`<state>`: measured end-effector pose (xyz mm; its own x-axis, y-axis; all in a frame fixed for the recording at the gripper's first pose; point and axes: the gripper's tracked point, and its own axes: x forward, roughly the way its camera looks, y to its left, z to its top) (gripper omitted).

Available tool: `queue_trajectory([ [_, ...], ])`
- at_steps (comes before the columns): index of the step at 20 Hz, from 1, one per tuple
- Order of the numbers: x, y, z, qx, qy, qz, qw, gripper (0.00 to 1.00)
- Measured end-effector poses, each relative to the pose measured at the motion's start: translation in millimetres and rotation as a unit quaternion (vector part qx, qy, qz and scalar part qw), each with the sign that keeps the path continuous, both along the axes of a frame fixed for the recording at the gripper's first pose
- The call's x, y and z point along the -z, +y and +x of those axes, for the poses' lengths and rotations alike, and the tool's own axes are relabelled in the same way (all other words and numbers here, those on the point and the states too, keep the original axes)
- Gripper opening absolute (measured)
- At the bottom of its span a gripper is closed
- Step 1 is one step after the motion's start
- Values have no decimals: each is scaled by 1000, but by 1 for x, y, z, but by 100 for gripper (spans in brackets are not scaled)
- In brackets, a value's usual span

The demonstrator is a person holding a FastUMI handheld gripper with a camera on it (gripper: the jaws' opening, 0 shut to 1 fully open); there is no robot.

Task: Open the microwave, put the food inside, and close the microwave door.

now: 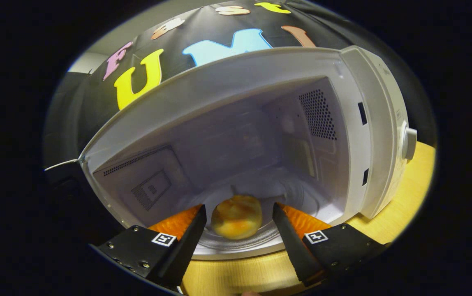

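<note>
You've got the gripper (239,213) spread wide at the mouth of the boxy white microwave oven (236,135), fingers parted and gripping nothing. Between them, touching neither, the round, lumpy golden-yellow bun (237,222) rests on the microwave's clear ribbed glass turntable (240,242), near the front lip of the cavity. A perforated vent grille (318,115) dots the cavity's smooth right wall, a rounded white knob (409,143) juts from the microwave's outer right side, and the microwave stands on a pale wooden tabletop (400,205).
</note>
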<state>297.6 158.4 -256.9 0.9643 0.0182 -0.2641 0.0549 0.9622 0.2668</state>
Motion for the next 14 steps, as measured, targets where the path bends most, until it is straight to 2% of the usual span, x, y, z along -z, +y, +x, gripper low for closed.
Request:
queue_trajectory([
  [5,-49,4,-51,-47,-28,-56,997,98],
  [7,-78,10,-77,-67,-46,-58,995,98],
  [14,-164,-3,-160,-94,-74,-56,991,98],
])
